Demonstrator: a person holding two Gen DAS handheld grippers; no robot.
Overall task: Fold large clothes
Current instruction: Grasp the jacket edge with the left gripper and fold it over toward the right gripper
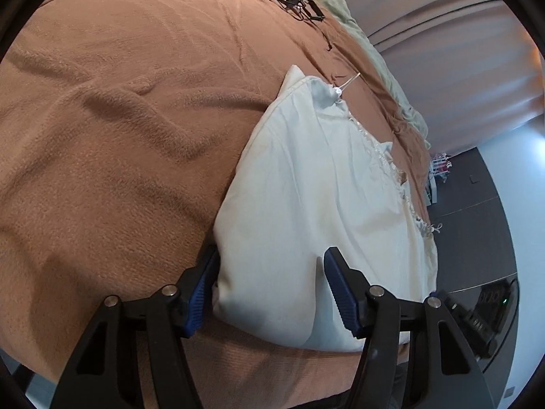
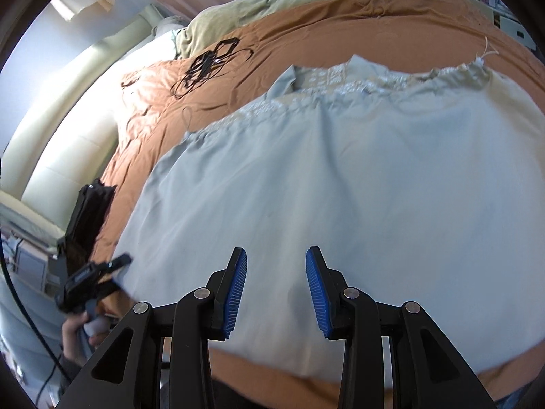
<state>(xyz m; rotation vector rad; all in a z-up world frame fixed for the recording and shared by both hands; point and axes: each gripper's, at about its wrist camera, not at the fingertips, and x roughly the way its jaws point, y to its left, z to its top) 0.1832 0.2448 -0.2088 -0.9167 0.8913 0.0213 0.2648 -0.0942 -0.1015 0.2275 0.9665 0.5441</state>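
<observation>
Garment point(image 1: 306, 211): pale, white-to-grey cloth lying flat on the blanket point(image 1: 119, 119) that covers the bed, at the bed's near edge.
Long axis: runs from the near edge toward the far side; the gathered, embroidered band point(image 2: 340, 88) with a drawstring point(image 2: 487, 51) is the far end, the plain hem the near end.
Left claw point(image 1: 272, 272): spread, its blue pads either side of the garment's near left corner; whether the pads touch the cloth is hard to tell.
Right claw point(image 2: 276, 272): spread partway, over the garment's near middle, nothing between the pads.
Containers: none seen.
Cables point(image 2: 207, 64): black tangle on the blanket near the far edge, well apart from the garment.
Hidden or unclear: the right wrist view is blurred; there the left claw is a dark smear at the garment's left edge, with a hand point(image 2: 73, 332) below it.
Sheet point(image 2: 272, 3): pale green, bunched along the bed's far edge.
</observation>
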